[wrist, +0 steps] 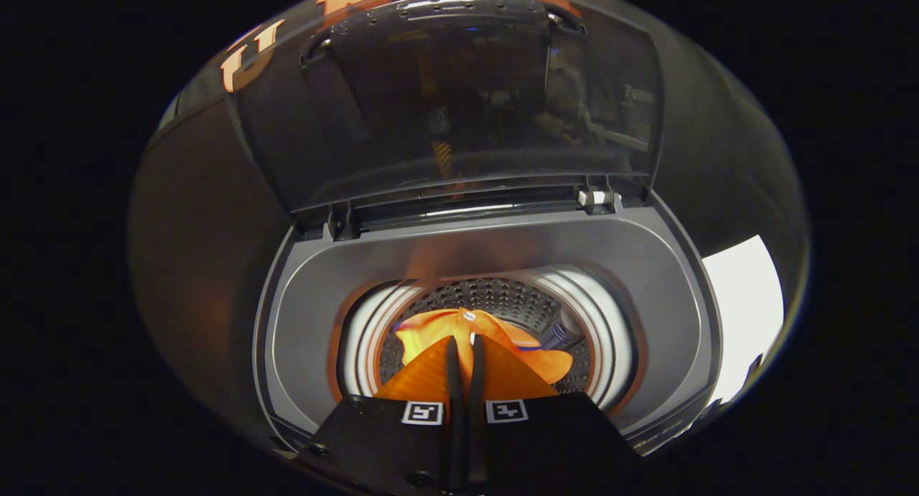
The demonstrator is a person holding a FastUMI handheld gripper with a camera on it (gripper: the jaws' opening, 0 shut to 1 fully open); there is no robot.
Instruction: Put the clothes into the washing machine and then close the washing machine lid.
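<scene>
Looking down into a top-loading washing machine (488, 266) with the lid (459, 101) raised upright at the back on its hinges. Tongs (465, 352) poised over the drum (495, 298) mouth, fingers drawn close together with only a thin slit between them. Orange garment (438, 331) bunched just ahead of the fingertips and spreading to either side of them, down within the perforated drum wall. Hard to tell whether a fold of cloth is pinched in that slit or whether the fingers simply stand nearly closed above it; no fabric visibly rising with them.

Judged from this: first half of the task near its end or just finished, with the clothing already inside the tub rather than draped over the grey rim (316, 302). No other garment visible on the rim or around the opening.

Left to do, by the look of it: releasing any cloth possibly held, lifting clear of the drum, then reaching up to the lid's front edge and swinging it down onto the rim. Lid fully open at present, so the closing step not yet begun.
</scene>
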